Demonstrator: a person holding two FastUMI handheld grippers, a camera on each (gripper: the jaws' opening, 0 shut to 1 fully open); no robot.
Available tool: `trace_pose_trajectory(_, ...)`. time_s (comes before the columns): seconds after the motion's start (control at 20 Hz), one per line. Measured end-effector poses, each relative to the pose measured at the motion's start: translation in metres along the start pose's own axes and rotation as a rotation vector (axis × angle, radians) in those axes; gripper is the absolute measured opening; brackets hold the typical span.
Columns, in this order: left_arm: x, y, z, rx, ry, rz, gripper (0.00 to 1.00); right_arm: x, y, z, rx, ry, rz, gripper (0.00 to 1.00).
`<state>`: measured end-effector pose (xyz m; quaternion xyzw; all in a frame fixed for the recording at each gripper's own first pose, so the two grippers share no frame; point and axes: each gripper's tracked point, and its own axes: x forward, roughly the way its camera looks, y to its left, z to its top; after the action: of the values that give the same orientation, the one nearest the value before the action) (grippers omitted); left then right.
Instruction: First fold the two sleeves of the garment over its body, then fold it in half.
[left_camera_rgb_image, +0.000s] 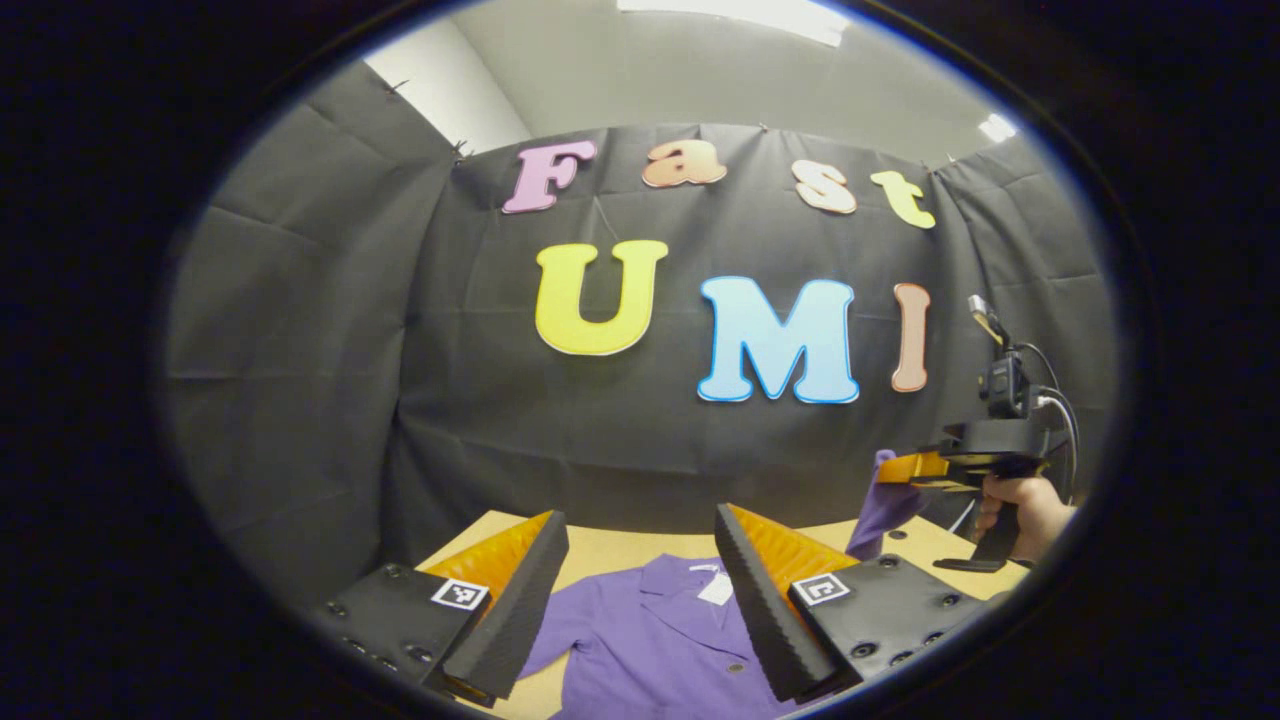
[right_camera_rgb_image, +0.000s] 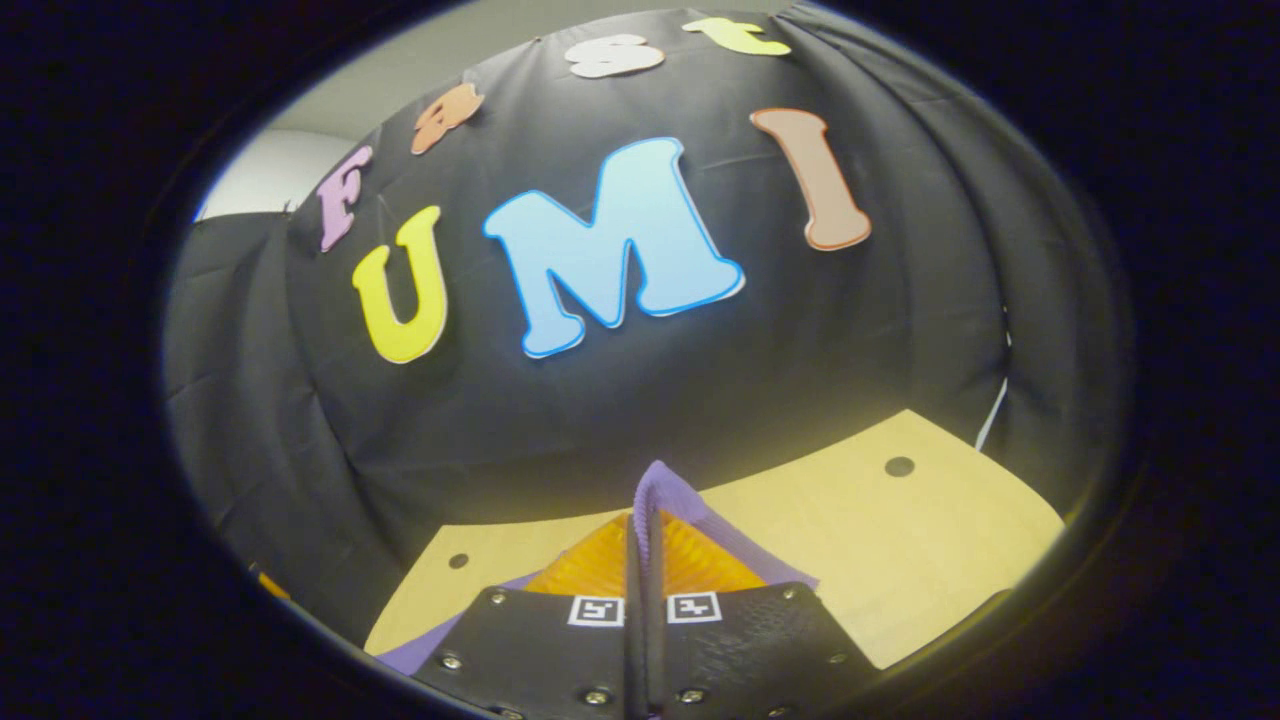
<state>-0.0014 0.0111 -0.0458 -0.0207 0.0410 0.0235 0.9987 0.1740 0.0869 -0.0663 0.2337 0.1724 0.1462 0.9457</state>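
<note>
A purple collared shirt (left_camera_rgb_image: 650, 640) lies flat on the wooden table (left_camera_rgb_image: 620, 545), collar toward the black wall. My left gripper (left_camera_rgb_image: 640, 610) hovers open above its upper body, one finger on each side of the collar. Off to the right, a hand (left_camera_rgb_image: 1020, 510) holds my right gripper (left_camera_rgb_image: 915, 468) lifted above the table, with a purple sleeve (left_camera_rgb_image: 880, 510) hanging from it. In the right gripper view, my right gripper (right_camera_rgb_image: 645, 540) is shut on that sleeve, whose folded edge (right_camera_rgb_image: 652, 480) sticks out past the fingertips.
The black cloth wall (left_camera_rgb_image: 600, 420) stands close behind the table. Bare wood with small dark holes (right_camera_rgb_image: 899, 466) stretches to the right of the right gripper. A cable (left_camera_rgb_image: 1065, 420) trails from the right gripper's handle.
</note>
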Motion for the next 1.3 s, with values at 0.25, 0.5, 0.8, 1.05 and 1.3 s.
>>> trace_pose_trajectory(0.25,-0.009,0.029,-0.017,0.001,0.023,0.024,0.94,0.032,0.053,-0.045,-0.111,0.088,0.083,0.01)
trace_pose_trajectory(0.5,-0.015,0.057,-0.031,-0.023,0.046,0.069,0.94,0.061,0.087,-0.114,-0.274,0.232,0.114,0.01)
trace_pose_trajectory(0.8,-0.020,0.084,-0.044,-0.018,0.065,0.131,0.94,0.077,0.112,-0.160,-0.375,0.309,0.138,0.02)
trace_pose_trajectory(1.05,-0.022,0.092,-0.047,-0.018,0.071,0.157,0.94,0.075,0.122,-0.184,-0.419,0.359,0.161,0.05)
trace_pose_trajectory(1.3,-0.023,0.093,-0.050,-0.020,0.074,0.171,0.94,0.067,0.134,-0.180,-0.421,0.336,0.188,0.19)
